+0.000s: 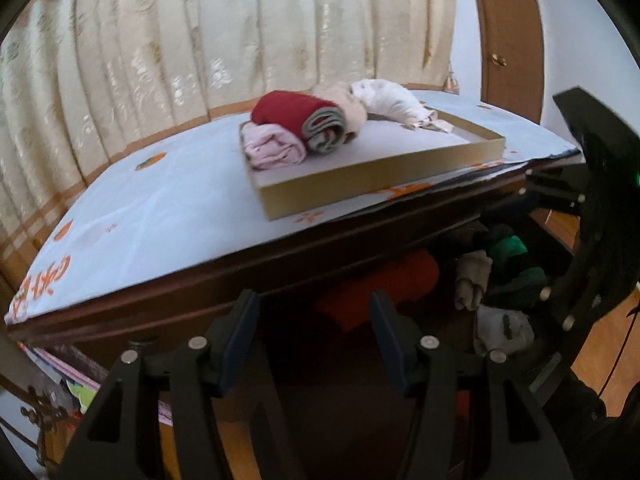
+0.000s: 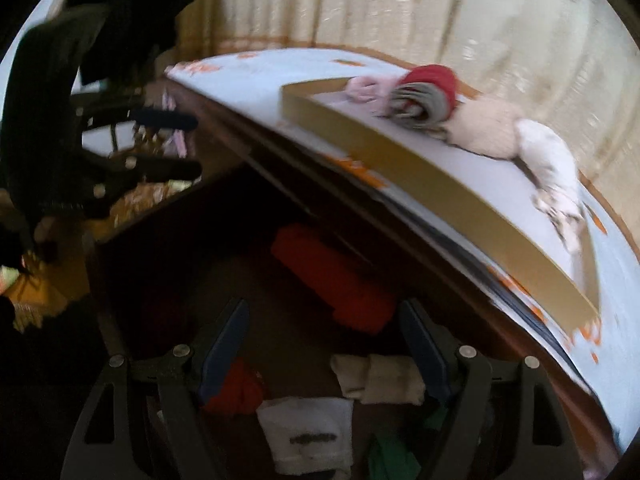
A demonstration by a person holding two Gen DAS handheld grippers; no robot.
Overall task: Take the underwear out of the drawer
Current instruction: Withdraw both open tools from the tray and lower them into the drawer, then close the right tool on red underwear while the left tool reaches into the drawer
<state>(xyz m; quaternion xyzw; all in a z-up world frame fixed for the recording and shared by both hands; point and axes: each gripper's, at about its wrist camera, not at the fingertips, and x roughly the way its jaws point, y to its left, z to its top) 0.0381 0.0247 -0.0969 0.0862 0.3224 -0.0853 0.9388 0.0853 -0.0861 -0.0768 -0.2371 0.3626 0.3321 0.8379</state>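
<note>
black tongs [image 1: 312, 320] with dark blue pads [image 1: 240, 344], silver round screws and triangular cut-outs.

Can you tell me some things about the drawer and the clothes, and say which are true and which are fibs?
1. The left claw is holding a red roll. False: nothing is between its fingers.
2. A dark red roll sits in the flat box on top of the dresser. True.
3. The drawer is closed. False: it is open, with clothes inside.
4. A white folded piece lies in the drawer near the right claw. True.
5. The flat box is empty. False: several rolls lie in it.
</note>
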